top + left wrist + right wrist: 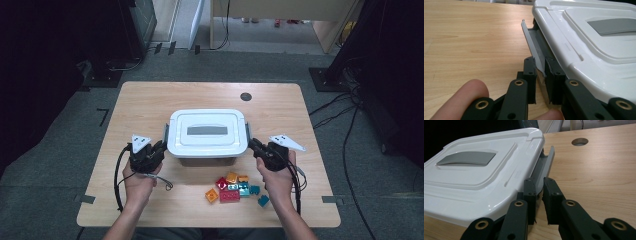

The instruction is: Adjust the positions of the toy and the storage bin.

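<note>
Coloured toy blocks (234,188) lie loose at the tabletop's (150,102) near edge, just in front of the white lidded box (207,132) at its middle. Left gripper (539,75) and right gripper (539,192) each have narrow fingers pinching a grey side latch. Next move, likely: swing both latches outward to free the lid.

box (207,133) mid-table (150,105) | blocks (235,188) before it, toward right
</note>
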